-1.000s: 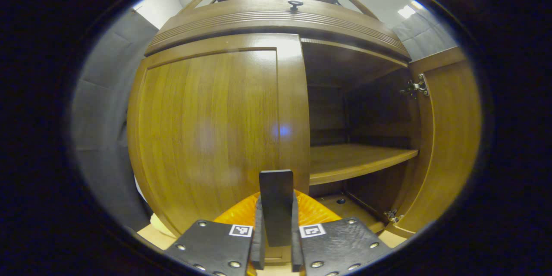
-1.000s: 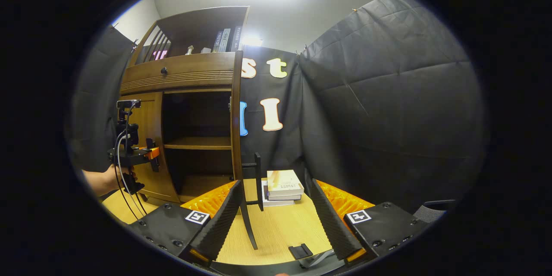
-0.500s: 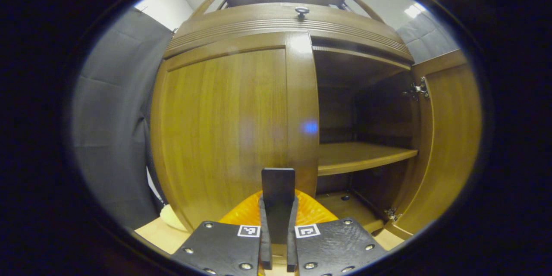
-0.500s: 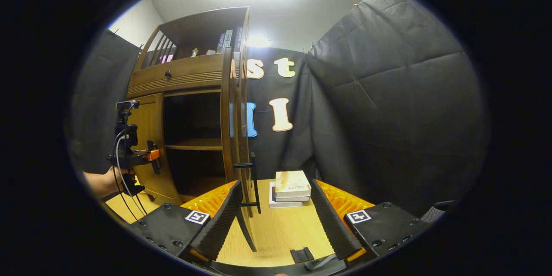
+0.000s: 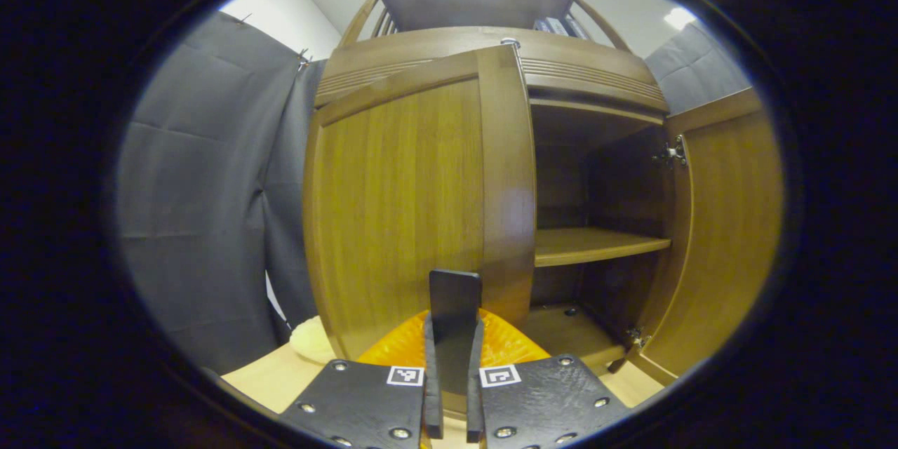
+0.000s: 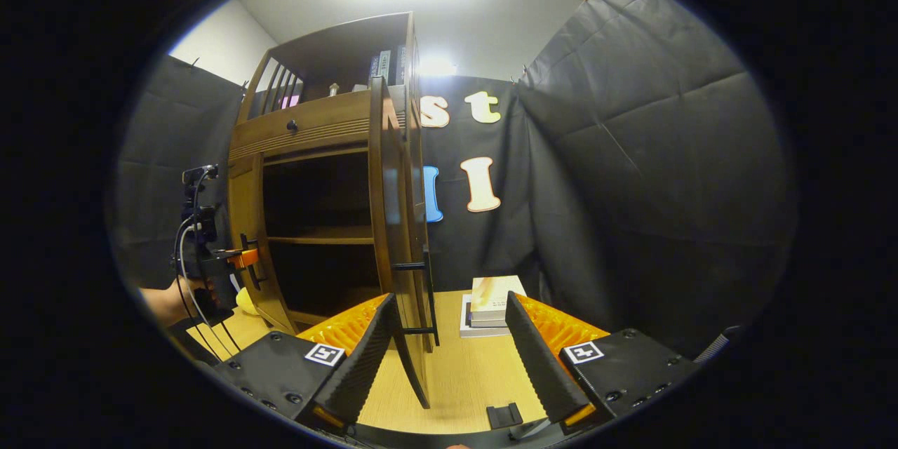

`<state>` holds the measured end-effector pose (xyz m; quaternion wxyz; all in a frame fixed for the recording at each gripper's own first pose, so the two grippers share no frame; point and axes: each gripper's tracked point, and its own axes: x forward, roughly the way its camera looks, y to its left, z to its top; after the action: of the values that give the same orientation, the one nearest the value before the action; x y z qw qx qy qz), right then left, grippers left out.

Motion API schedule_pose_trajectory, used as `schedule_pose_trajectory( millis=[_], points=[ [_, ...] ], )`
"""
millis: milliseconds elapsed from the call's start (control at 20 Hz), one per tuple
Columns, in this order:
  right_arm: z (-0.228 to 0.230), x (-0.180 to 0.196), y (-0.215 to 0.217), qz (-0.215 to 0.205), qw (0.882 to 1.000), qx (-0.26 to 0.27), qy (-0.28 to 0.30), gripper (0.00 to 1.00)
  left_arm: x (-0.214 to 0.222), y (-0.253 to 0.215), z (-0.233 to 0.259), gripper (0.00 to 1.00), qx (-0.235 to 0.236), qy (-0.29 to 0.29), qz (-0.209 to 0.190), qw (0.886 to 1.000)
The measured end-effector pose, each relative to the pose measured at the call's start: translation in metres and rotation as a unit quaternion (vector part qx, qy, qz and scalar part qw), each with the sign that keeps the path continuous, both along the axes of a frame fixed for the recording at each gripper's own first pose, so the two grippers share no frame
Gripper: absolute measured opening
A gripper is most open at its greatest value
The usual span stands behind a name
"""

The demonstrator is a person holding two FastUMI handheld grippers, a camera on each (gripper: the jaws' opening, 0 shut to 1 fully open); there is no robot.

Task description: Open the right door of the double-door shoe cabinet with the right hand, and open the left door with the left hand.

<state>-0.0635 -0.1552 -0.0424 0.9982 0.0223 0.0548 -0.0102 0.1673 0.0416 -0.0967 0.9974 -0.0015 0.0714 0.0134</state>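
The wooden shoe cabinet (image 5: 491, 56) stands in front of me. My left gripper (image 5: 453, 337) is shut on the black bar handle (image 5: 454, 302) of the left door (image 5: 400, 210), which stands partly swung out. The right door (image 5: 726, 224) is wide open, baring an inner shelf (image 5: 596, 244). In the right gripper view my right gripper (image 6: 449, 358) is open and holds nothing. The right door (image 6: 396, 238) shows edge-on just beyond its fingers, with its black handle (image 6: 426, 295). Farther left, a hand (image 6: 165, 302) holds the left gripper (image 6: 247, 259) on the left door (image 6: 245, 238).
A small stack of books (image 6: 494, 298) lies on the wooden surface (image 6: 463, 379) to the right of the cabinet. A small black block (image 6: 505, 415) sits near my right gripper. Black cloth walls (image 6: 631, 189) close in the back and right. A pale lump (image 5: 309, 344) lies by the cabinet's left foot.
The left door has swung outward with my left gripper holding its handle. The right gripper has shifted a little, so the open right door now shows more edge-on.
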Motion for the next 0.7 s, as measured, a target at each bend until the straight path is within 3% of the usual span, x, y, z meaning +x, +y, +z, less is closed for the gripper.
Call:
schedule_pose_trajectory(
  millis=[450,500,550,700],
  points=[
    [0.009,-0.028,0.045,0.001,1.000,-0.003,-0.004,0.98,-0.043,0.035,0.006,0.17,-0.006,0.004,-0.017,1.000],
    [0.009,-0.030,0.049,0.000,1.000,-0.004,-0.003,0.98,-0.047,0.038,0.007,0.11,-0.007,0.003,-0.017,1.000],
    [0.010,-0.032,0.051,-0.001,1.000,-0.003,-0.002,0.98,-0.050,0.042,0.007,0.17,-0.009,0.003,-0.016,1.000],
    [0.016,-0.037,0.062,-0.001,1.000,-0.004,-0.006,0.98,-0.062,0.054,0.009,0.17,-0.008,0.002,-0.014,1.000]
  ],
)
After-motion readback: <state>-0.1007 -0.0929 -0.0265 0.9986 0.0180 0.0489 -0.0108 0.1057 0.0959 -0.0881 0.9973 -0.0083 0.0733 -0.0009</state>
